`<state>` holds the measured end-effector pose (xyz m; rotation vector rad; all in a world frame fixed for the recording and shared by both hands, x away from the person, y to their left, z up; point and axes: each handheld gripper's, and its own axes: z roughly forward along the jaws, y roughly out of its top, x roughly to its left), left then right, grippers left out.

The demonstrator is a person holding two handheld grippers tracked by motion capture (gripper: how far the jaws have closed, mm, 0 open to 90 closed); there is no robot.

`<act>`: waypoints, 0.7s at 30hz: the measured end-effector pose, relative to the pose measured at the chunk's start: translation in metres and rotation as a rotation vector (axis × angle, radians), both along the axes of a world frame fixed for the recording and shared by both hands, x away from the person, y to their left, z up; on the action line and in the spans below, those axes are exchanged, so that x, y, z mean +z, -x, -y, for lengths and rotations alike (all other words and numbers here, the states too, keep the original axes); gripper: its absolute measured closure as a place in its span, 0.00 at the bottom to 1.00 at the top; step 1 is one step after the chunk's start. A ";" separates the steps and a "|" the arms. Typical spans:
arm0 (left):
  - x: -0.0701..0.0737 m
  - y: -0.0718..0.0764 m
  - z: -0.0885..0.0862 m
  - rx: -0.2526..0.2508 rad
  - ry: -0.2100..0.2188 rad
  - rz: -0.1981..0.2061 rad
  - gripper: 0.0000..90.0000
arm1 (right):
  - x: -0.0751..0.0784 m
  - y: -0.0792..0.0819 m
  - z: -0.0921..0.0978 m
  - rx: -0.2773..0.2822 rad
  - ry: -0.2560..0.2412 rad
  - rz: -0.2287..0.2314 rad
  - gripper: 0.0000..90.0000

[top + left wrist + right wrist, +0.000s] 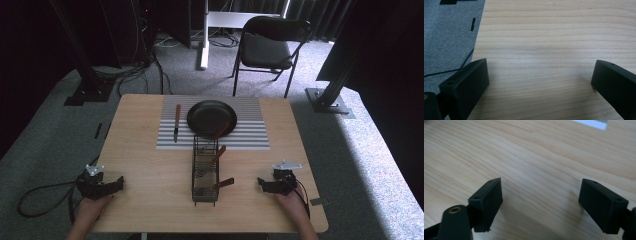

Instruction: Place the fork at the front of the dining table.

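Light wooden counter (150, 200) seen from above. A striped mat (250, 135) lies at its far side, carrying a black pan (211, 117) and, just left of it, a brown-handled knife (176, 122). A black wire basket (205, 172) stands at the centre, its far end on the mat, holding 3 brown-handled utensils (218, 154). The left hand-held gripper (119, 184) rests near the counter's left edge, jaws spread wide over bare wood. The right hand-held gripper (261, 184) rests near the right edge, jaws likewise spread, pinching nothing. Both lie well apart from the basket.
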<state>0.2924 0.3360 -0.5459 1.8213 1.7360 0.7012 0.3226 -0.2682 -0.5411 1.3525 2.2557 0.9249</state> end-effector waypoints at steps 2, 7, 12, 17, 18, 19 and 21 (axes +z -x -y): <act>0.000 0.000 0.000 0.000 0.000 0.000 0.01 | 0.003 -0.001 -0.003 0.007 -0.011 0.007 0.21; 0.000 0.000 0.000 0.000 0.000 0.000 0.01 | 0.017 -0.004 -0.009 0.026 -0.059 0.016 0.21; 0.000 0.000 0.000 0.000 0.000 0.000 0.01 | 0.028 -0.009 -0.015 0.038 -0.096 0.026 0.21; 0.000 0.000 0.000 0.000 0.000 0.000 0.01 | 0.041 -0.015 -0.024 0.066 -0.106 0.040 0.21; 0.000 0.000 0.000 0.000 0.000 0.000 0.01 | 0.044 -0.017 -0.026 0.070 -0.110 0.040 0.21; 0.000 0.000 0.000 0.000 0.000 0.000 0.01 | 0.047 -0.018 -0.028 0.078 -0.120 0.043 0.21; 0.000 0.000 0.000 0.000 0.000 0.000 0.01 | 0.053 -0.021 -0.032 0.085 -0.132 0.050 0.21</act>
